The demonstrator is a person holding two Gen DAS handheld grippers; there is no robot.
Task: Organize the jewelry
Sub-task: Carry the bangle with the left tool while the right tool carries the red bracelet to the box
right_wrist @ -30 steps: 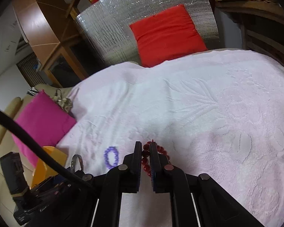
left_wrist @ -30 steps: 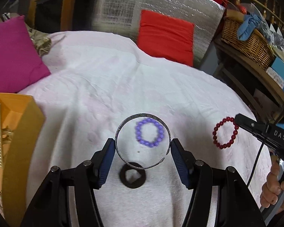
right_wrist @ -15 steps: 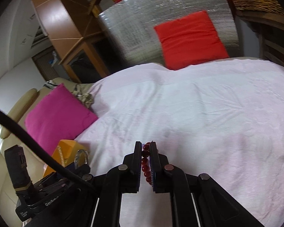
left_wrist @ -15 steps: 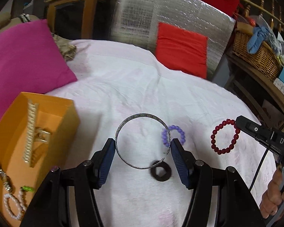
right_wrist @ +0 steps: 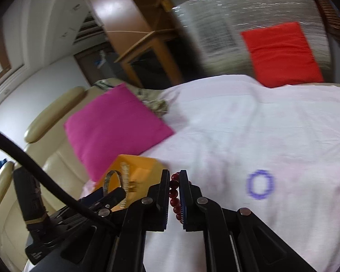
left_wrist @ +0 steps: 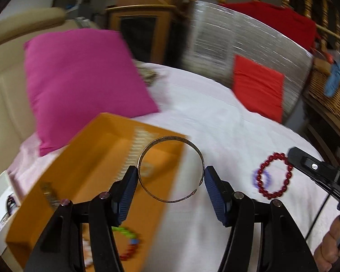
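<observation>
My left gripper [left_wrist: 171, 172] is shut on a thin open metal bangle [left_wrist: 170, 137], its blue pads pressing on the two sides. The bangle hangs over the right edge of the orange box [left_wrist: 90, 158], which holds a pale chain and beaded pieces. To its right my right gripper [left_wrist: 293, 156] carries a red bead bracelet [left_wrist: 261, 185] above the white cloth. In the right wrist view the right gripper [right_wrist: 174, 181] is shut on the red bead bracelet [right_wrist: 173, 192], with the orange box [right_wrist: 142, 165] and the bangle [right_wrist: 106, 181] just to the left. A purple bead bracelet [right_wrist: 249, 187] lies on the cloth.
A magenta cushion [left_wrist: 79, 79] lies behind the box, against a beige sofa [right_wrist: 52, 104]. A red cushion [left_wrist: 258, 86] leans on a silver foil panel [left_wrist: 238, 40] at the back. A wicker basket [left_wrist: 328, 90] stands far right. A person's hand [left_wrist: 328, 251] is at the lower right.
Both grippers swept left with their bracelets, so the orange box now sits under the bangle. The purple bracelet fell behind to the right, and the black ring left the view.
</observation>
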